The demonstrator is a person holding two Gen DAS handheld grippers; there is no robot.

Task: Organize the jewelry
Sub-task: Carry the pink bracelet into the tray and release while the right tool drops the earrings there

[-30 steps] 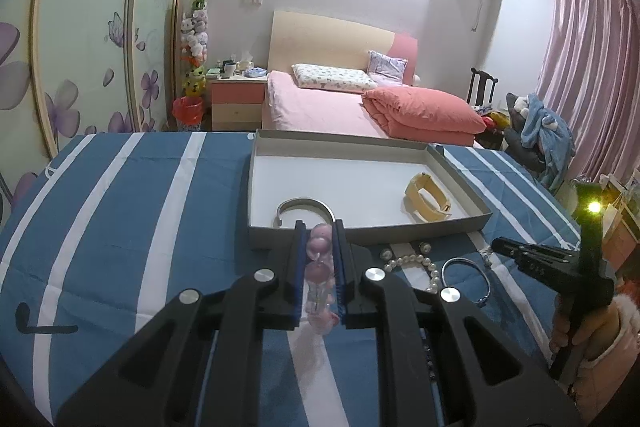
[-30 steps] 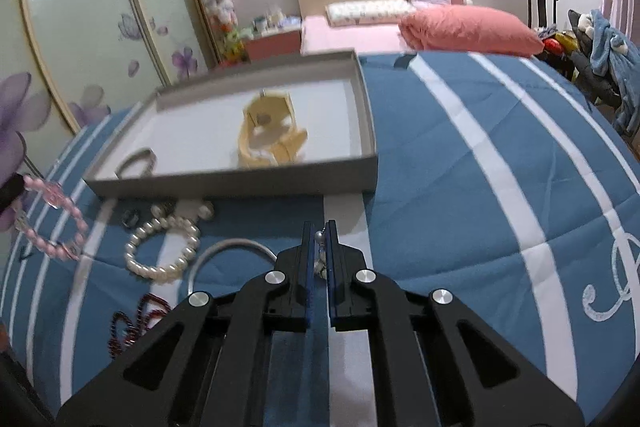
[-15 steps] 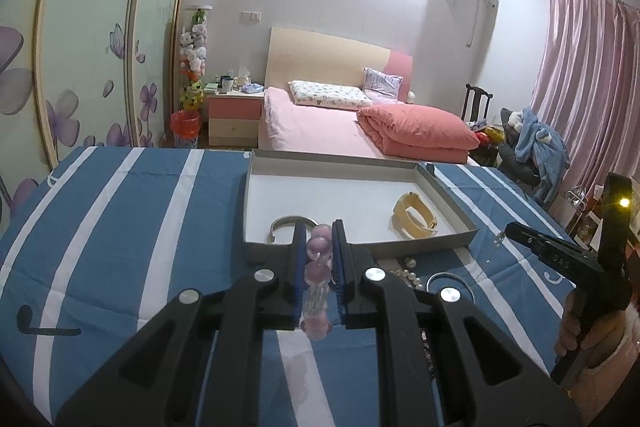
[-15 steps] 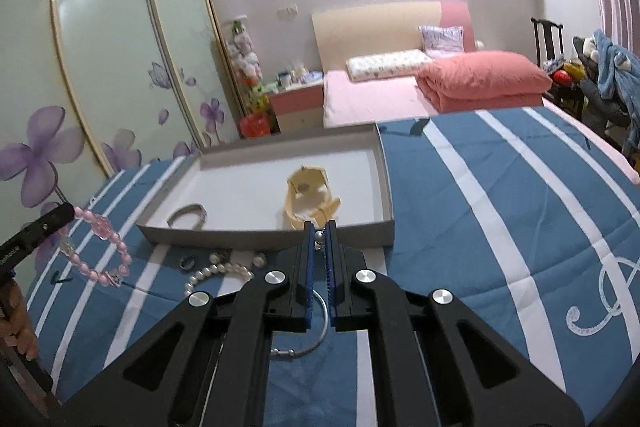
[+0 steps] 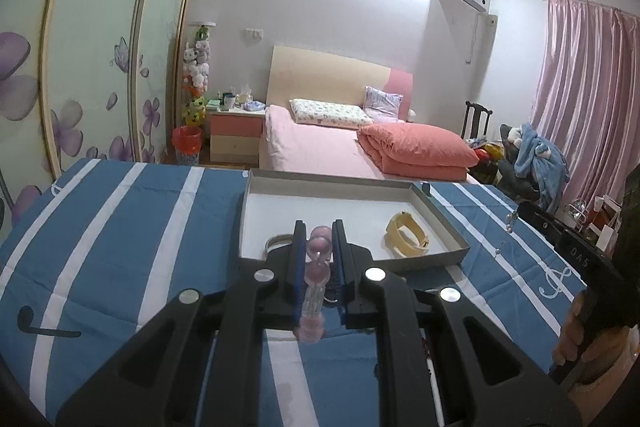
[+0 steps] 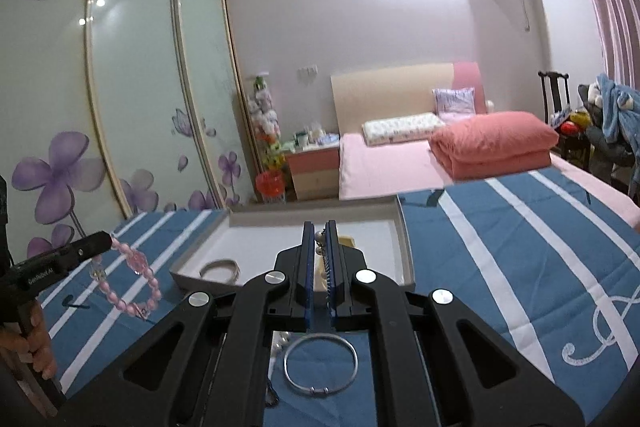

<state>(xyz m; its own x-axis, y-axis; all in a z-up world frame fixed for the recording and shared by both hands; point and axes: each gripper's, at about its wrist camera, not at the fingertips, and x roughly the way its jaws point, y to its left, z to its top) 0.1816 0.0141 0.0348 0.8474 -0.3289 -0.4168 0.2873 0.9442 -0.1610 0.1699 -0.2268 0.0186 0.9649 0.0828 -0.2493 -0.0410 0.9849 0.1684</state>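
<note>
Left wrist view looks across a blue bedspread with white stripes [image 5: 120,247], the largest thing in sight, spread over the near surface with a pink bed [image 5: 320,147] beyond it. On the bedspread sits a shallow grey tray [image 5: 440,223] with a white floor; a tan leather bracelet [image 5: 406,239] lies in its right part and a silver bangle [image 5: 276,241] near its front wall, partly hidden by the left gripper [image 5: 318,255]. That gripper's jaws are clamped on a pink bead bracelet [image 5: 318,267]. In the right wrist view the same pink beads hang in a loop [image 6: 128,283] from the tip of the left gripper [image 6: 102,241], clear of the bedspread, left of the tray [image 6: 404,251].

The right gripper [image 6: 320,255] has its jaws pressed together on a small pearl drop earring [image 6: 319,237]; in the left wrist view the earring dangles [image 5: 510,225] from that gripper's tip [image 5: 522,209], above the bedspread to the right of the tray. Below the right gripper, a second silver bangle [image 6: 320,365] lies flat on the bedspread, with white pearls [image 6: 282,341] just beside it, mostly hidden.
</note>
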